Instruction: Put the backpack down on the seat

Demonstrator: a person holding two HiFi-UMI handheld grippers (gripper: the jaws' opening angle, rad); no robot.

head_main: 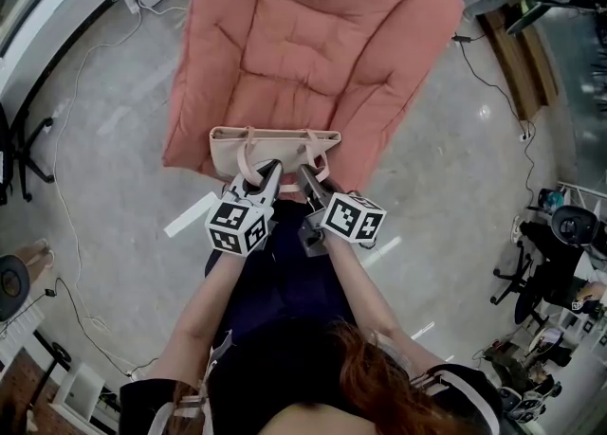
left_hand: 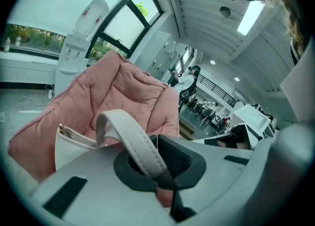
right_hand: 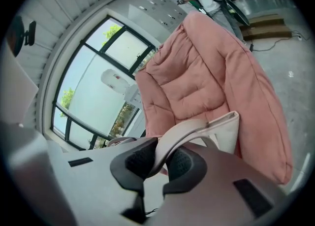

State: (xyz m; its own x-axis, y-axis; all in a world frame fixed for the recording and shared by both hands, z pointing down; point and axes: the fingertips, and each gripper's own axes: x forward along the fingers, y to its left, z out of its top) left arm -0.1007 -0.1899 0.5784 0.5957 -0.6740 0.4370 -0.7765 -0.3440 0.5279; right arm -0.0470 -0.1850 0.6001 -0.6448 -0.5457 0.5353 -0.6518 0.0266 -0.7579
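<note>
Head view, centre: left gripper (head_main: 269,171) and right gripper (head_main: 305,175) each clenched on a strap (left_hand: 129,141) of the beige rectangular backpack (head_main: 275,147), at the lower edge of the pink quilted seat (head_main: 313,35).

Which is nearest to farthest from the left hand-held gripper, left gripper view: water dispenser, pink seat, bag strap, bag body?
1. bag strap, between its jaws.
2. bag body, lower left.
3. pink seat, behind the bag.
4. water dispenser, upper left, far back.

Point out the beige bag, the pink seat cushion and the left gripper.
beige bag (head_main: 275,144), head view, its front panel.
pink seat cushion (head_main: 313,35), head view, middle of the quilted pad.
left gripper (head_main: 268,174), head view, between its fingertips.
</note>
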